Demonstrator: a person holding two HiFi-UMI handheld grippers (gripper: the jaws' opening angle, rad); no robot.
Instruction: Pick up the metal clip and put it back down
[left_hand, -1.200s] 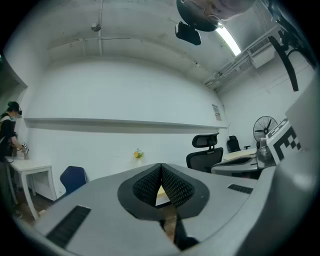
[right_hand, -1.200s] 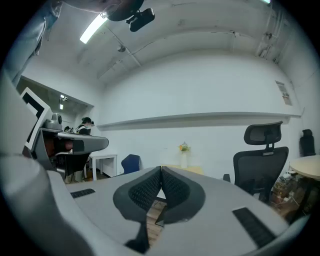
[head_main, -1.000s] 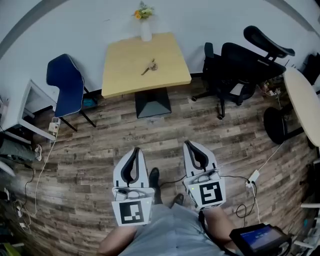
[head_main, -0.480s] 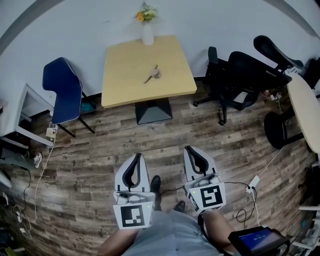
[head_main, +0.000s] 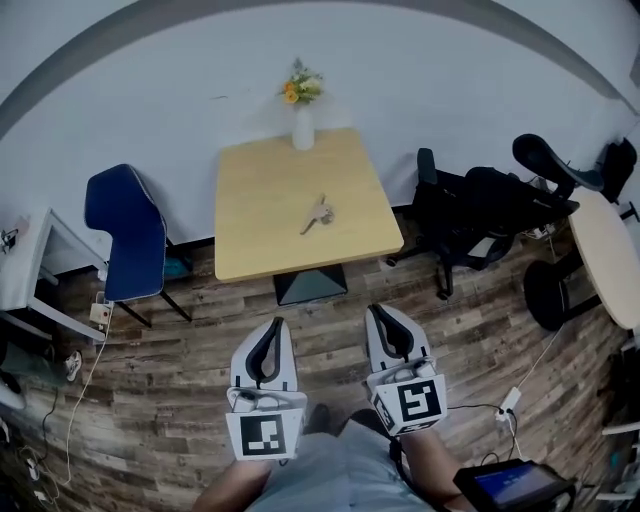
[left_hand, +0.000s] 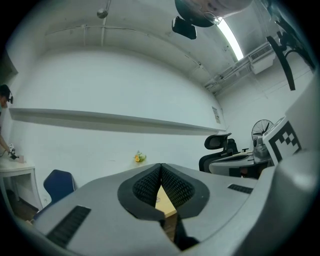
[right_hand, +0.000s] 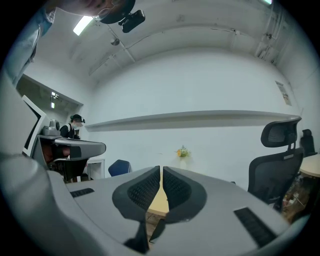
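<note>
The metal clip (head_main: 318, 214) lies near the middle of a light wooden table (head_main: 256, 235) in the head view, well ahead of both grippers. My left gripper (head_main: 276, 323) and right gripper (head_main: 374, 310) are held side by side over the wood floor, short of the table's near edge. Both are shut with nothing between their jaws. In the left gripper view the left gripper (left_hand: 161, 165) has its pads pressed together, with a sliver of the tabletop (left_hand: 165, 203) below them. The right gripper (right_hand: 161, 168) shows only a hairline slit in the right gripper view.
A white vase of flowers (head_main: 302, 125) stands at the table's far edge. A blue chair (head_main: 124, 235) is left of the table, black office chairs (head_main: 482, 208) are right of it. A round table (head_main: 612, 258) sits far right, a white desk (head_main: 24, 272) far left. Cables (head_main: 508, 404) cross the floor.
The table and clip have slid lower in the head view and look nearer as the person moves toward them. Both grippers stay shut and side by side.
</note>
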